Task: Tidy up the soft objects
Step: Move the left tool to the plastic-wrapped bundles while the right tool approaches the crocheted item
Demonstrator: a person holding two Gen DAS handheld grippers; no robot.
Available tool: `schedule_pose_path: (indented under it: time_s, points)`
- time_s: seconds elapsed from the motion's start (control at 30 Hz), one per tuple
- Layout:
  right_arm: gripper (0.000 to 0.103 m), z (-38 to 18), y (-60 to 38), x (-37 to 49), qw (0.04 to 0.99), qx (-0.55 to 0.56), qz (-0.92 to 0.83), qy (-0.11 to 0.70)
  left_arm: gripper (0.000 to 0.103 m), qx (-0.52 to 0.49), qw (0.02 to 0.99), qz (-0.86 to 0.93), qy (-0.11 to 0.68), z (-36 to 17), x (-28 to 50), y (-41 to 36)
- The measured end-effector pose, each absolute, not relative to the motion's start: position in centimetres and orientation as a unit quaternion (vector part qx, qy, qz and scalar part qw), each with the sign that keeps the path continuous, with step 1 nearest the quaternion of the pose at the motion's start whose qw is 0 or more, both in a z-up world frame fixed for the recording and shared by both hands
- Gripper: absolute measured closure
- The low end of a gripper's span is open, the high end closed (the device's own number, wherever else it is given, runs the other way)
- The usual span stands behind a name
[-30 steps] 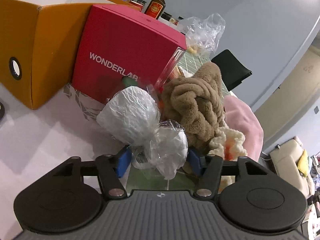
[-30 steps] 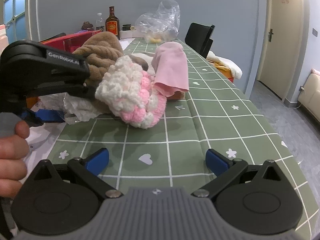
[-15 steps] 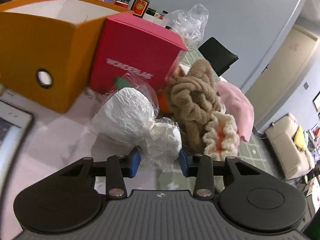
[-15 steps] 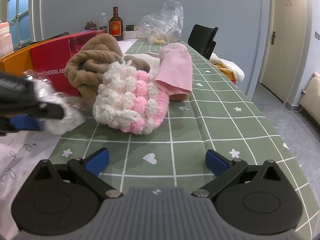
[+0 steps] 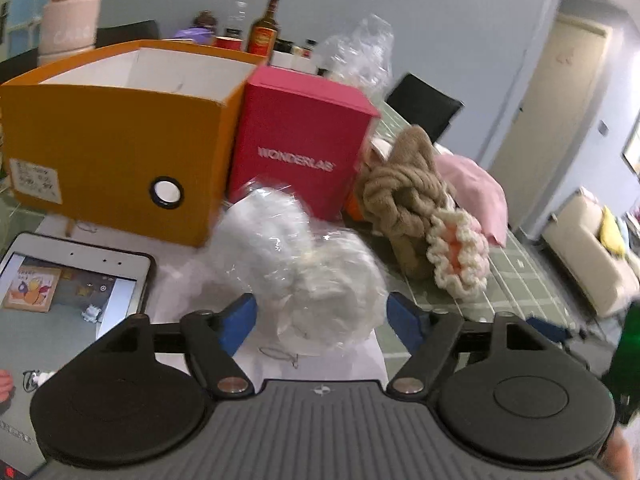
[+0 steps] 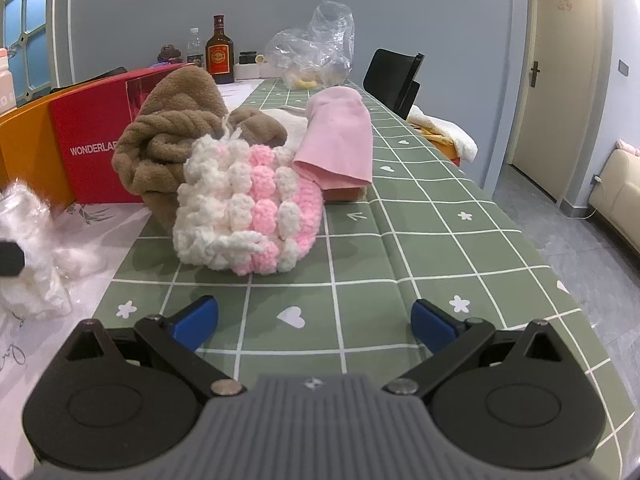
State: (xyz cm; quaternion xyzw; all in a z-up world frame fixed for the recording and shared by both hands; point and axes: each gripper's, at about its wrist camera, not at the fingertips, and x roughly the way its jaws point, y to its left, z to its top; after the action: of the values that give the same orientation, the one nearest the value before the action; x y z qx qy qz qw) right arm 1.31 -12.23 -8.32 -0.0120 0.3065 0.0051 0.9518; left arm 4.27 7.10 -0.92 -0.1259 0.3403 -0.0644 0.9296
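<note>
Clear crinkled plastic wraps a white soft bundle (image 5: 316,276), which is gripped between the blue pads of the left gripper (image 5: 320,316); the bundle is blurred in the left wrist view, and whether it rests on the surface below cannot be told. It is also seen at the left edge of the right wrist view. Beneath it a white printed sheet (image 5: 176,284) is spread over the table, and a tablet (image 5: 68,280) with a lit screen lies toward the near left corner. Behind the bundle an open orange box (image 5: 108,148) and a red box (image 5: 300,136) marked WONDERLAB are set side by side, touching.

The right gripper (image 6: 314,318) is held with its jaws wide apart and nothing between them, low over the green checked tablecloth (image 6: 420,216). Ahead of it a pink-and-white crocheted item (image 6: 248,208) is seen resting on the cloth, pressed against a knotted brown plush (image 6: 172,136) behind it. A pink cloth (image 6: 340,136) is draped just beside them on the right. A bottle (image 6: 219,54) and a crumpled clear bag (image 6: 316,48) are placed at the far end of the table.
</note>
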Motion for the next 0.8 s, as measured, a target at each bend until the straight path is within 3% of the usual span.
schedule_pose_path:
  time_s: [0.37, 0.6, 0.8]
  points:
    - [0.002, -8.4, -11.8, 1.0, 0.953, -0.024, 0.011, 0.302, 0.012, -0.362, 0.84, -0.027, 0.403, -2.2, 7.3, 10.0]
    - [0.002, -8.3, -12.4, 1.4, 0.95, -0.009, 0.024, 0.31, 0.01, -0.341, 0.862, -0.002, 0.375, 0.0, 7.7, 9.0]
    - [0.002, -8.3, -12.4, 1.3, 0.951, -0.011, 0.024, 0.309, 0.009, -0.307, 0.858, 0.064, 0.408, -0.8, 11.0, 6.9]
